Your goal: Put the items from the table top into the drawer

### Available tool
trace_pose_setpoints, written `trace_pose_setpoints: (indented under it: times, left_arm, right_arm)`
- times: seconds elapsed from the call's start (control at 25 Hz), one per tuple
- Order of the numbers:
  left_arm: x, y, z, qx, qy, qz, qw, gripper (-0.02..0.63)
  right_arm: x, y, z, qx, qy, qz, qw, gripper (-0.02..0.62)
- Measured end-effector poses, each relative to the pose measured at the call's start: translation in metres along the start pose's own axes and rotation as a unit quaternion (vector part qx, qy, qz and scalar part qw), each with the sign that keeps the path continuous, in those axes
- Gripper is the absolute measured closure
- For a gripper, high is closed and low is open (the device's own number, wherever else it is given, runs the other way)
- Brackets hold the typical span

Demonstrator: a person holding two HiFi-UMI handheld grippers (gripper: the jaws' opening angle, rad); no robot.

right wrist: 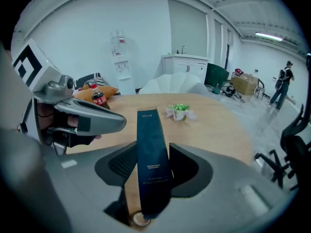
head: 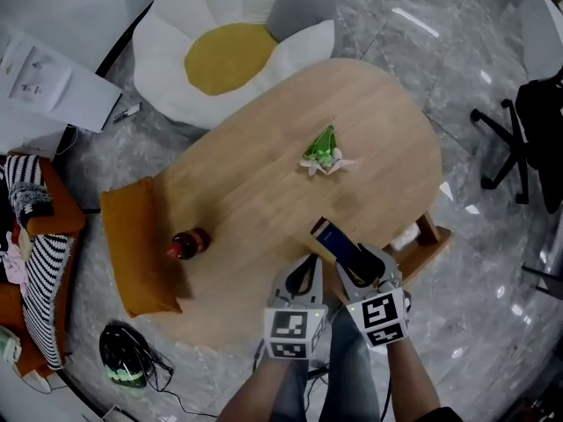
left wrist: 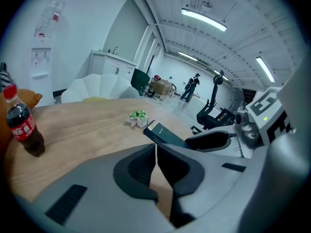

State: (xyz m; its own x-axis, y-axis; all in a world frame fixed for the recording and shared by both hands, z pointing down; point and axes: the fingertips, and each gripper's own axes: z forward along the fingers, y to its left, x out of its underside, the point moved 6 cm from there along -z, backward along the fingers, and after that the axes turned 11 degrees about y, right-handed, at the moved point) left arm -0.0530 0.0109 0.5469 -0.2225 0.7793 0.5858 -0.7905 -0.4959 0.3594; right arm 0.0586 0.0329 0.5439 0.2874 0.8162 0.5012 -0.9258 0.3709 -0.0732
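- The left claw (head: 303,278) (left wrist: 155,154) is nearest, over the table's (head: 255,196) near edge. Its jaws are pressed together with nothing between them, and it sits just left of the other claw.
- The right claw (head: 361,266) (right wrist: 153,155) is clenched on a slim dark blue box (head: 332,237) (right wrist: 148,140). The pads press its two long sides along the lower half. The rest of the box juts out past the jaws, with its free end pointing far and left over the table edge.
- The box looks like light card with a smooth finish: stiff enough to carry, but easy to dent and liable to slide. A moderate squeeze across its narrow width, close to the middle, seems the safest hold, and that is roughly where the pads are.
- Just right of the right claw, under the table's near right edge, is what appears to be the open wooden drawer (head: 437,233), with something white inside. The box is near it, not over it.
- Further left a cola bottle (head: 186,244) (left wrist: 22,123) (right wrist: 98,97) stands upright beside an orange cushion (head: 132,253), well apart from both claws. It is probably heavier, hard and round, so it is best gripped around the body below the neck.
- Farthest, mid-table, lies a small green plant ornament (head: 324,150) (left wrist: 137,116) (right wrist: 181,109). It looks light and delicate, so a gentle hold low at its base would suit it.
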Motion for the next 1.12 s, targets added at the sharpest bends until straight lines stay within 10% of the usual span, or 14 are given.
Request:
trace_pose_setpoints:
  times: [0.32, 1.12]
  left_arm:
    - [0.020, -0.019, 0.014, -0.027, 0.000, -0.061, 0.9978, 0.589]
    - [0.062, -0.051, 0.030, -0.059, 0.025, -0.072, 0.9953, 0.589]
  right_arm:
    - [0.030, -0.016, -0.011, 0.003, 0.009, 0.003, 1.000, 0.393]
    - [0.108, -0.043, -0.024, -0.068, 0.055, -0.085, 0.992, 0.393]
